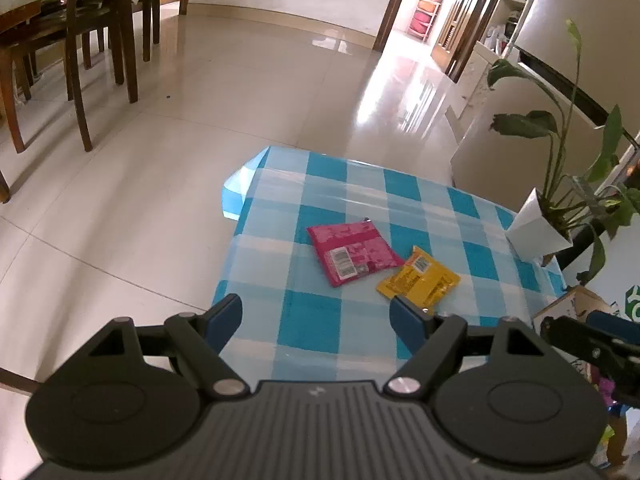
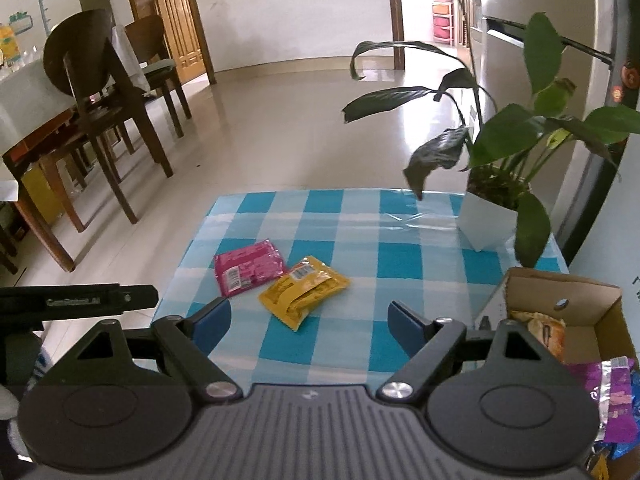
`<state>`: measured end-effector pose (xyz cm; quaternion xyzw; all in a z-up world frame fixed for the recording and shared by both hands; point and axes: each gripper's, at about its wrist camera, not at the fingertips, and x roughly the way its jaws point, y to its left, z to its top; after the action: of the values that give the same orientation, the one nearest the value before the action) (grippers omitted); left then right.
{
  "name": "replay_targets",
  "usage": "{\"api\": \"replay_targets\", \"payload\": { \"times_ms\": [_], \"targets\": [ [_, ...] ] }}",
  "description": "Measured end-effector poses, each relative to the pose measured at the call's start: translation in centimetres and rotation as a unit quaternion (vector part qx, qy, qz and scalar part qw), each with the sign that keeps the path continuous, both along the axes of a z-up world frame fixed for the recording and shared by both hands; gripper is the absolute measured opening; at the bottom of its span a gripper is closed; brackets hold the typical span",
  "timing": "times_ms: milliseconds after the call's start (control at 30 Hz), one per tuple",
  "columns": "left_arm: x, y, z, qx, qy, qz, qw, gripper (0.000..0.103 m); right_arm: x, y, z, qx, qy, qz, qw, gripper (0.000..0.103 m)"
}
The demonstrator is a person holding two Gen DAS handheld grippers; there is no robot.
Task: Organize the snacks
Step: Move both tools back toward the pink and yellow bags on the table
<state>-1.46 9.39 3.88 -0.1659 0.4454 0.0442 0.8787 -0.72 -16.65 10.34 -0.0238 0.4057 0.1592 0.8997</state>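
We saw two snack packets on the checked desk (image 2: pixel 400 264): a pink packet (image 2: pixel 248 266) and a yellow packet (image 2: pixel 304 292) touching at a corner, well left of the cardboard box (image 2: pixel 600 304). One potted plant (image 2: pixel 488 216) stood behind the box. Left gripper (image 1: pixel 318 320) and right gripper (image 2: pixel 310 322) both had fingers spread, pinching nothing. Only the right view showed snacks inside the box; four chairs (image 1: pixel 80 40) stood beyond the desk.

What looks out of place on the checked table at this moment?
Two snack packets lie loose on the checked tablecloth: a pink packet and a yellow packet, askew with corners overlapping, while other snacks already sit in the cardboard box. Nothing looks spilled or damaged.
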Motion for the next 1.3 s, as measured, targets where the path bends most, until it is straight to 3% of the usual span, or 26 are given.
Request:
{"api": "replay_targets", "payload": {
  "times_ms": [533,1033,1300],
  "targets": [
    [2.5,1.1,-2.3,-0.004,0.007,0.019,0.9998,0.081,1.5,0.9,-1.8,0.0,0.032,0.002,0.999,0.089],
    [5.3,1.8,-3.6,-0.026,-0.004,0.021,0.9994,0.081,5.2,-4.1,-3.8,0.062,0.06,-0.095,0.992,0.089],
    [8.1,0.5,-4.8,-0.036,-0.008,0.015,0.9992,0.081,7.0,-2.2,-6.2,0.075,0.084,-0.096,0.989,0.089]
  ]
}}
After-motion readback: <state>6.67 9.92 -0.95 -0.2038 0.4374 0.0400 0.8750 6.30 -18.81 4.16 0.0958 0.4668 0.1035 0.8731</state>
